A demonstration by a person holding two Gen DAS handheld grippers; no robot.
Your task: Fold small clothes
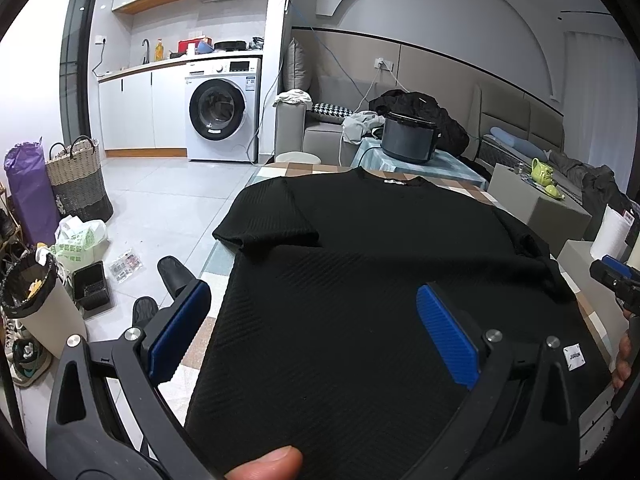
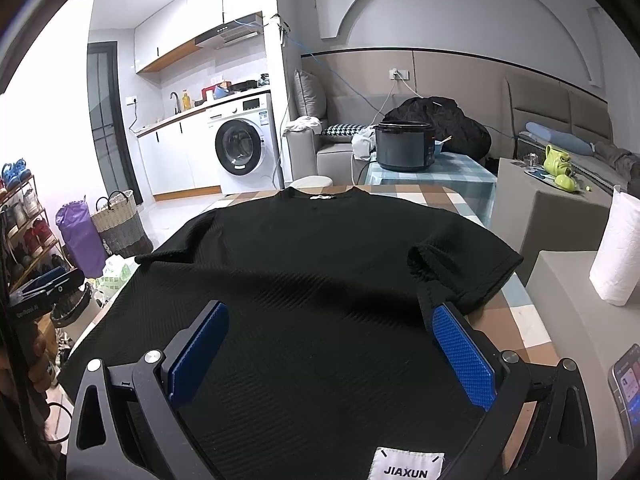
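Lying flat across the lower centre of both views: black shirt (image 2: 320,280), ribbed knit, spread on a checked table (image 2: 492,320), collar at the far end.

Nearest, bottom edge of the right view: white hem label (image 2: 408,465) reading "JIAXUN". In the left view the same tag shows at lower right, its letters too small to read.

Left gripper (image 1: 312,328): blue pads spread wide, holding nothing, poised over the shirt's lower left part; a thumb (image 1: 266,465) shows at the bottom edge.

Right gripper (image 2: 332,354): blue pads likewise wide apart, empty, over the hem, its right pad just beside the right sleeve (image 2: 464,268).

Lower right edge of the right view: phone (image 2: 628,392), screen lit, text unreadable.

Right edge, mid: paper towel roll (image 2: 616,248), upright.

Beyond the collar, upper centre: dark cooker (image 2: 404,146) on a pale checked cloth.

Upper left: washing machine (image 2: 244,150), its sticker illegible.
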